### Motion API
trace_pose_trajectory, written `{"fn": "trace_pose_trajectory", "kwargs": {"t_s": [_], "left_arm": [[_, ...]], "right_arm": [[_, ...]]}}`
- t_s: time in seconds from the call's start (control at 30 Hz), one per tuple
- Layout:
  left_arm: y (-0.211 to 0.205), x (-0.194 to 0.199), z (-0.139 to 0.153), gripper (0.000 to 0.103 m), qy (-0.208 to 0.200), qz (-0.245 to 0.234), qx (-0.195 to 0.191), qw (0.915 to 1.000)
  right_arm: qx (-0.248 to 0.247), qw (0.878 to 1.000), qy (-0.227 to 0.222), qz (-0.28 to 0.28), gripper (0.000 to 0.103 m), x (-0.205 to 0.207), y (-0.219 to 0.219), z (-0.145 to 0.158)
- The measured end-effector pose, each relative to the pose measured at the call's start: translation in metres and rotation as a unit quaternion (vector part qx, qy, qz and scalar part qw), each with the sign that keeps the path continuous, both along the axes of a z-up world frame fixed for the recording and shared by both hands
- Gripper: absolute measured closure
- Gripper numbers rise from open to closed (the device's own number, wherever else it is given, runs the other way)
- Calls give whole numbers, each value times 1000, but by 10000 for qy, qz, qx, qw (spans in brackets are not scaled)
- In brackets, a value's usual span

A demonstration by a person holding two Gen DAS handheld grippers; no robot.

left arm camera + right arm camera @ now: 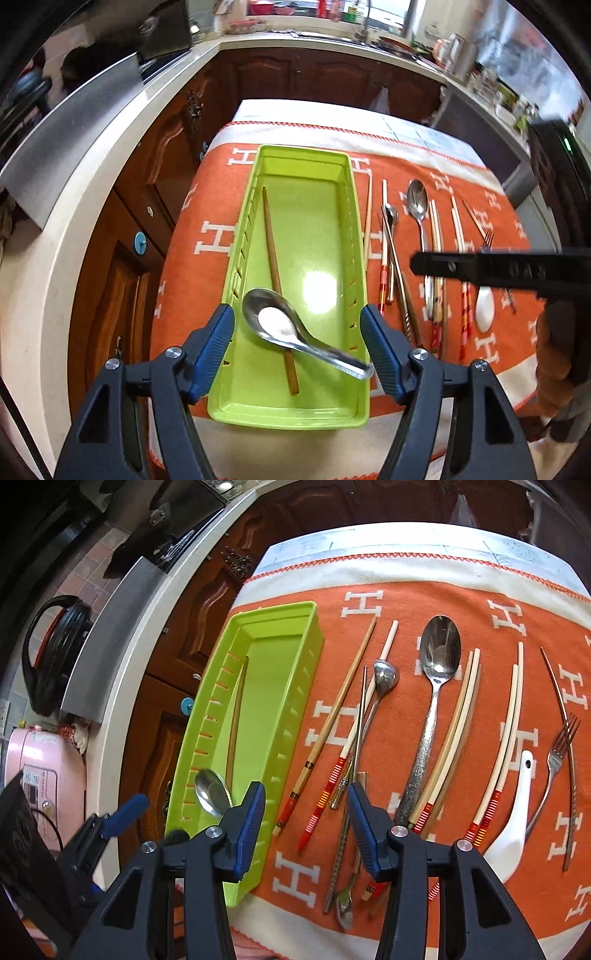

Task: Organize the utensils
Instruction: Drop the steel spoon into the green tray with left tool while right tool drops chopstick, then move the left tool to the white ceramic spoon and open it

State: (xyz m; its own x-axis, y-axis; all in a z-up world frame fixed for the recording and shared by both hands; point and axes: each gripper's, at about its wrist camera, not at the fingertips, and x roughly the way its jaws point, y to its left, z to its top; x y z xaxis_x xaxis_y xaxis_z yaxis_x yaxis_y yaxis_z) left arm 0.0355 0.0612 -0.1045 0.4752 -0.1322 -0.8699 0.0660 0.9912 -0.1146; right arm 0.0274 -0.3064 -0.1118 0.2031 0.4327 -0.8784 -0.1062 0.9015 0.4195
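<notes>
Soup spoon (291,328) between parted left tongs (297,350) (in tray (258,408)).

Right gripper (498,271) blurs across at three o'clock, hiding parts of the chopsticks (436,240) and fork (488,238).

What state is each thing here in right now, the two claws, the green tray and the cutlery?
Left claw: open, holding nothing, over the tray's near end.
Right claw: open, empty, above the cutlery on the cloth.
Green tray: upright on the orange cloth, partly filled.
Metal soup spoon: in the tray, bowl up, handle on the rim.
Wooden chopstick: flat in the tray.
Large spoon: on the cloth, bowl up.
Fork: on the cloth.
White spoon: on the cloth.
</notes>
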Motion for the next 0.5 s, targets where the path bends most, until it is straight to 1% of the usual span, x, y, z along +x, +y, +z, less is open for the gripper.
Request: {"fn": "trace_pose_trajectory", "kwargs": {"t_s": [0.07,0.2,0.4,0.5], "left_arm": [[3,3,1,34,40,112,-81,9999],[2,7,1,34,99,185,-73,9998],[-12,9,-2,35,180,92,20,9998],[-27,9,1,35,135,-57,84,9999]], "right_arm": [[27,10000,-39,-16,56,-5,-6,4],[94,9998,-134,-76,56,-12,-19,14],[79,9992,-262,-299,56,-22,-46,23],[38,9985,-333,-423,56,-28,-64,27]]}}
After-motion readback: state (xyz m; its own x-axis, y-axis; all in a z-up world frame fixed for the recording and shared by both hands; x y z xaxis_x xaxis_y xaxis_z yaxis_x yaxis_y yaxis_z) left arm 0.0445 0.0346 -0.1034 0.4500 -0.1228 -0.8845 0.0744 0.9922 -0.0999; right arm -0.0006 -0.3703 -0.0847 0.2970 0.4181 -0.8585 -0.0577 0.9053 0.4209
